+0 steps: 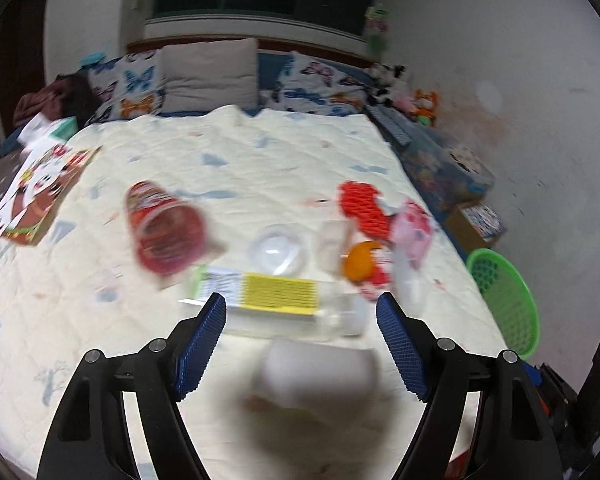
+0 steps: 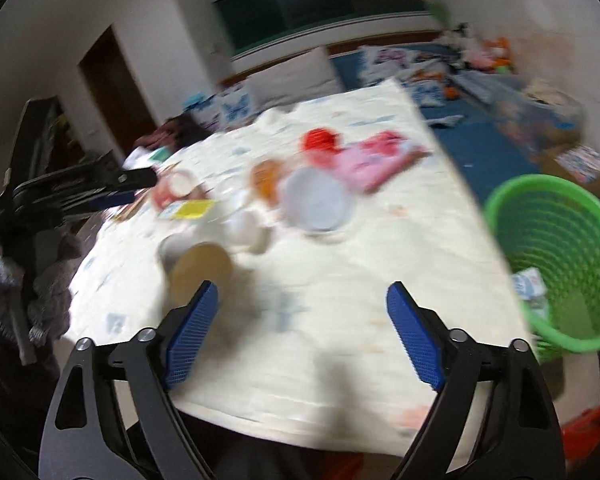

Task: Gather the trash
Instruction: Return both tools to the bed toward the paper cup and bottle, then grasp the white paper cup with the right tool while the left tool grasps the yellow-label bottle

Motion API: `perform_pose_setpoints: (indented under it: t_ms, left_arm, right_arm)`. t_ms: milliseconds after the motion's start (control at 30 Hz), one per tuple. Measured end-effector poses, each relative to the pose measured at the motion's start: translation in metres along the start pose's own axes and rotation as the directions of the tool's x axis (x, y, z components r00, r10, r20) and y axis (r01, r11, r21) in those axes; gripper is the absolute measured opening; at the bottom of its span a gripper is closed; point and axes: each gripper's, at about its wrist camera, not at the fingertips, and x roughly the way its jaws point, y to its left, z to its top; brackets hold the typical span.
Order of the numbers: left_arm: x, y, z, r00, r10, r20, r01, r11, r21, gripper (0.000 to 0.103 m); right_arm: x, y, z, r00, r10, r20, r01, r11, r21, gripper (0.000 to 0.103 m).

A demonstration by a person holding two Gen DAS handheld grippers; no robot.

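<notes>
Trash lies on a cream bedspread (image 1: 260,160). In the left wrist view I see a red snack cup (image 1: 166,232) on its side, a clear bottle with a yellow label (image 1: 278,294), a clear lid (image 1: 278,252), an orange (image 1: 362,260), a red mesh wrap (image 1: 364,208), a pink wrapper (image 1: 414,232) and a white paper cup (image 1: 316,372). My left gripper (image 1: 300,312) is open, just above the white cup. My right gripper (image 2: 302,304) is open and empty over the bed's near edge. The green basket (image 2: 556,256) stands to its right.
A picture book (image 1: 40,196) lies at the bed's left edge. Pillows (image 1: 210,74) and plush toys (image 1: 420,106) line the headboard. Boxes (image 1: 476,216) sit by the wall. The green basket (image 1: 504,300) holds a small carton (image 2: 530,284). The left gripper shows in the right wrist view (image 2: 112,188).
</notes>
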Motion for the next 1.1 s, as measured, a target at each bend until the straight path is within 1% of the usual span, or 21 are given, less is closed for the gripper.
perform_pose_setpoints:
  t_ms: [67,133,200,233,300,367,400,567,700,800,833,1000,1067,1100]
  left_arm:
    - [0.0,0.014,-0.001,1.0,0.013,0.0,-0.013,1.0,-0.008,0.075]
    - [-0.002,0.025,-0.004,1.0,0.017,0.002,-0.017,1.0,0.004,0.075]
    - [-0.003,0.034,-0.005,1.0,0.017,0.006,-0.017,0.999,0.034,0.075]
    - [-0.003,0.038,-0.005,1.0,0.012,0.006,-0.013,0.999,0.049,0.075]
    - [-0.003,0.045,-0.007,1.0,0.005,0.0,-0.005,0.997,0.071,0.075]
    - [-0.001,0.051,-0.006,1.0,-0.002,-0.012,0.003,0.996,0.087,0.076]
    - [0.001,0.054,-0.005,1.0,-0.014,-0.022,0.016,0.995,0.096,0.076]
    - [0.005,0.06,-0.005,0.999,-0.027,-0.028,0.031,0.99,0.137,0.077]
    - [0.006,0.064,-0.003,0.998,-0.051,-0.025,0.055,0.984,0.169,0.079]
    - [0.008,0.064,-0.002,0.997,-0.066,-0.031,0.071,0.978,0.197,0.08]
    - [0.009,0.064,-0.001,0.997,-0.067,-0.036,0.073,0.976,0.207,0.08]
    - [0.014,0.061,0.0,0.994,-0.088,-0.058,0.1,0.958,0.268,0.08]
    - [0.017,0.056,0.001,0.993,-0.093,-0.068,0.109,0.948,0.301,0.08]
    - [0.019,0.054,0.001,0.993,-0.098,-0.073,0.116,0.941,0.317,0.08]
  right_arm:
    - [0.014,0.017,0.0,0.998,0.058,-0.026,-0.059,0.998,-0.026,0.089]
    - [0.026,0.03,0.001,0.994,0.094,-0.047,-0.096,0.994,-0.05,0.091]
    - [0.038,0.039,0.003,0.99,0.117,-0.074,-0.122,0.991,-0.059,0.092]
    - [0.047,0.044,0.004,0.985,0.141,-0.095,-0.148,0.987,-0.063,0.092]
    - [0.057,0.049,0.005,0.982,0.153,-0.11,-0.16,0.985,-0.064,0.092]
    - [0.068,0.052,0.008,0.974,0.187,-0.128,-0.196,0.979,-0.057,0.093]
    - [0.072,0.052,0.009,0.973,0.189,-0.133,-0.197,0.979,-0.051,0.094]
    - [0.099,0.053,0.016,0.956,0.233,-0.181,-0.239,0.971,-0.011,0.095]
    - [0.113,0.058,0.022,0.954,0.225,-0.199,-0.235,0.972,-0.027,0.096]
    - [0.124,0.061,0.024,0.944,0.242,-0.223,-0.255,0.966,-0.035,0.097]
    - [0.128,0.061,0.025,0.945,0.238,-0.225,-0.252,0.967,-0.035,0.097]
    - [0.146,0.057,0.024,0.923,0.277,-0.267,-0.289,0.957,-0.007,0.097]
    - [0.147,0.059,0.024,0.926,0.281,-0.254,-0.295,0.955,-0.017,0.097]
    - [0.147,0.06,0.024,0.922,0.292,-0.254,-0.307,0.951,-0.022,0.097]
